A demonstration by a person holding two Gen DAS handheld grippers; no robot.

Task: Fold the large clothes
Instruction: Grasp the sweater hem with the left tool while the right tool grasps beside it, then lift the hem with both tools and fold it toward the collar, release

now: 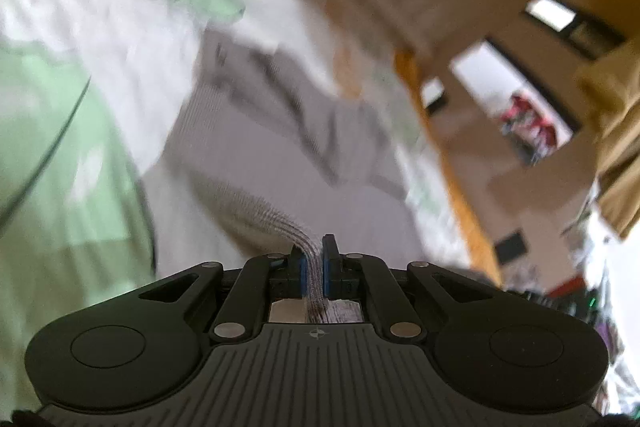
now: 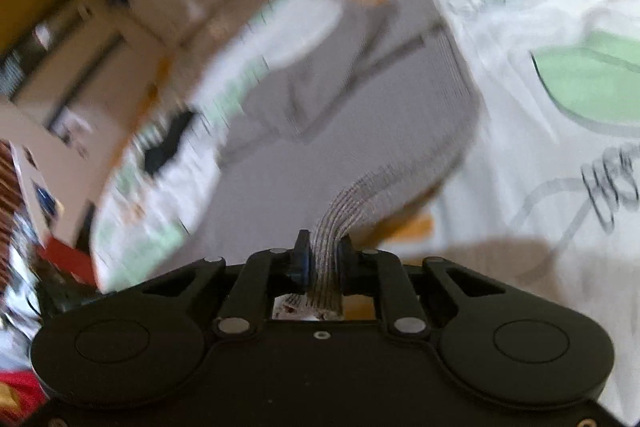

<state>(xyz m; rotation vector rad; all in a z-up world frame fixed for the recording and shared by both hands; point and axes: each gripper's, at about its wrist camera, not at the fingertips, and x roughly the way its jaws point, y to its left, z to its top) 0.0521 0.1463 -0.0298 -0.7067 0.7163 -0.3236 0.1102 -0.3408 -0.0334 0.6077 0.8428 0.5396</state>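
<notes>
Left tongs (image 1: pixel 314 269) and right tongs (image 2: pixel 326 265) each clamped on the ribbed hem of a grey garment (image 1: pixel 256 155), spread over the white-and-green sheet (image 2: pixel 540 75); folding barely begun.

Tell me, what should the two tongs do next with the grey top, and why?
Probably lift together and carry the ribbed hem over toward the far end. The left tongs and the right tongs are each shut on the ribbed hem of the grey top, which lies across a white and green printed sheet. With both corners gripped, one even pull should start the fold.
</notes>
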